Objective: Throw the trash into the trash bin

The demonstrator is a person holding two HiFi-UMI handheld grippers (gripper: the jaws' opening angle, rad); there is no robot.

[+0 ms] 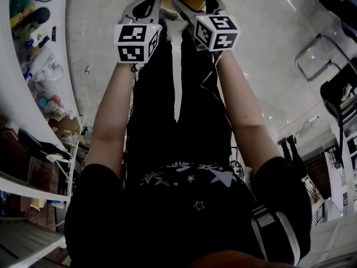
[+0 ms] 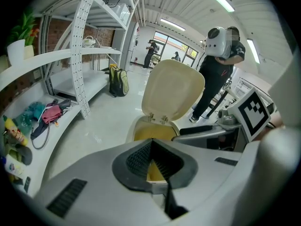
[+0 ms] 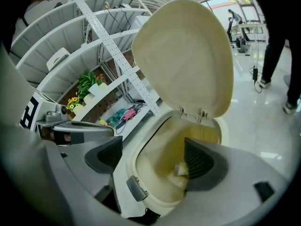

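I stood with both forearms stretched straight ahead, so that the two grippers hung side by side over the mouth of the bin and not out over the floor.

My left gripper [image 2: 151, 142] had its jaws closed pad to pad with nothing between them. It had no work here, and I held it just beside the other, to its left, only to keep it out of the way.

My right gripper [image 3: 155, 157] stood with its jaws spread as wide as they go, and no thing was pressed by either pad. It was pointed down into the trash bin [image 3: 133, 166], which I judged was the reason for holding it there: whatever left those jaws would fall inside the rim.

A small pale scrap of trash [image 3: 180, 168] showed low inside the bin, just beside the right-hand pad. It looked to lie on the bin's bottom rather than in my grip, so I took the throw to be as good as done.

Farther off, the lid [image 3: 183, 55] stood tipped up and back on its hinges, leaving the opening free. Beyond it on the left ran the curved white shelves [image 3: 94, 46].
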